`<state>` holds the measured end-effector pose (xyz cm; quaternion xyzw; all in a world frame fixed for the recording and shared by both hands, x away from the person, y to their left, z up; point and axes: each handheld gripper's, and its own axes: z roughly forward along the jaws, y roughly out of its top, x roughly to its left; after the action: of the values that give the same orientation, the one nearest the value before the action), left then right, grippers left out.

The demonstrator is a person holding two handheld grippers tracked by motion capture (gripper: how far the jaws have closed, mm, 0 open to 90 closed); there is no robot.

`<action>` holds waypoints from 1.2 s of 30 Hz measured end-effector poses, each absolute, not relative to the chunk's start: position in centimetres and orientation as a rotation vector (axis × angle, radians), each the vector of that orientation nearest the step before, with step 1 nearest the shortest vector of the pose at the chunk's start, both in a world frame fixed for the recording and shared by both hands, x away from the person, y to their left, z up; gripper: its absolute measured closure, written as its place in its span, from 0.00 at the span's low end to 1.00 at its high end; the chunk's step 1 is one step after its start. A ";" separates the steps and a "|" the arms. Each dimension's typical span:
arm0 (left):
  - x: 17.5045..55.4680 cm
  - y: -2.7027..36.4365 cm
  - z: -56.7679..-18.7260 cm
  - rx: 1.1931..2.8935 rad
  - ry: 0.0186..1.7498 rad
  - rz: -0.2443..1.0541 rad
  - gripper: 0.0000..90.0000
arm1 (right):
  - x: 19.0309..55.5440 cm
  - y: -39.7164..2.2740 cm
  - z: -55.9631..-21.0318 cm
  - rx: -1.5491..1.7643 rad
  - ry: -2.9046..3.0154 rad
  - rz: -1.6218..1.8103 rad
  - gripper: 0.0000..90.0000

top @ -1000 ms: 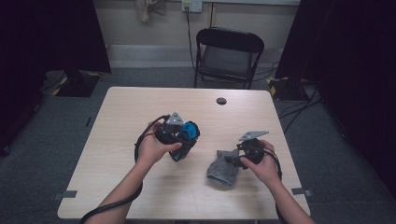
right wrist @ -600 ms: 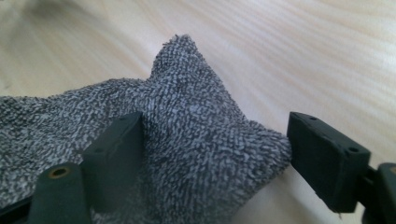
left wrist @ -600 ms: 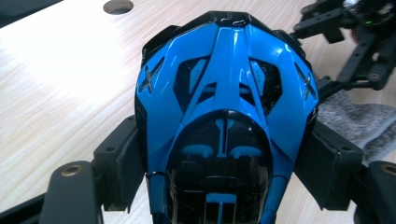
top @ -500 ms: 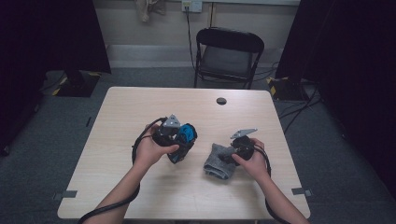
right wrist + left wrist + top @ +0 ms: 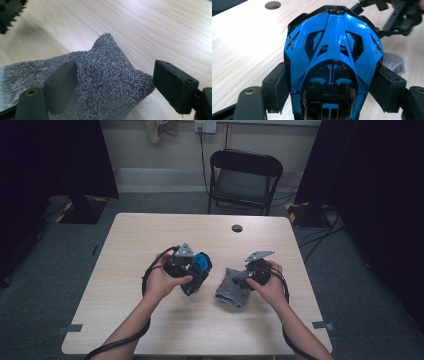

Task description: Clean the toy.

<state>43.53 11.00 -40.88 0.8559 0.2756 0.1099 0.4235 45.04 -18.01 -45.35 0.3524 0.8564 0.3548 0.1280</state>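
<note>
Nearest, at the bottom of the high view: two forearms reaching in over the near edge of the table (image 5: pixel 125 330), cables trailing back along them. Left hand (image 5: pixel 159 282) wrapped round the left claw (image 5: pixel 196 276); right hand (image 5: pixel 272 287) round the right claw (image 5: pixel 239 279), grey three-cornered plates on top of both.

Left claw pinching a glossy blue-and-black toy shell (image 5: pixel 333 62), pads pressed to both its flanks in the left gripper view, X marks and slotted vents plain there; from above, just a blue patch (image 5: pixel 201 262) at the claw's tip, left of table centre. Behind the shell, in that same close view, a tuft of grey towel (image 5: pixel 393 62) and the other gripper, blurred, at top right.

Right claw spread, jaws apart over a grey terry towel (image 5: pixel 100 87); one pad resting against the pile, the other clear of it beside the cloth's edge, seen close in the right gripper view. From above, towel (image 5: pixel 232 290) crumpled flat just right of centre, near the toy but apart.

Farther: bare wood around both things, wide on the far half. Round cable hole (image 5: pixel 237 228) near the far edge. Beyond the table, a black folding chair (image 5: pixel 244 177), grey carpet, dark curtains either side.
</note>
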 end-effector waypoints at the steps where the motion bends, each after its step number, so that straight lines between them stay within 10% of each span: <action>1: 43.4 11.0 -40.8 2.140 0.692 0.273 0.27 | 44.7 -17.8 -45.2 1.015 2.499 1.037 0.20; 26: 42.9 11.1 -41.0 2.132 0.697 0.258 0.27 | 42.4 -15.2 -48.1 0.931 2.590 0.984 0.18; 34: 43.0 10.9 -41.1 2.127 0.694 0.248 0.27 | 42.4 -15.1 -48.5 0.942 2.549 0.955 0.34; 36: 43.0 10.9 -41.1 2.129 0.691 0.247 0.27 | 42.4 -15.3 -48.3 0.937 2.545 0.951 0.61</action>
<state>42.99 10.86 -41.14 0.8535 0.2771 0.0991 0.4301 42.44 -15.29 -48.31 0.3231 0.8776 0.3281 0.1335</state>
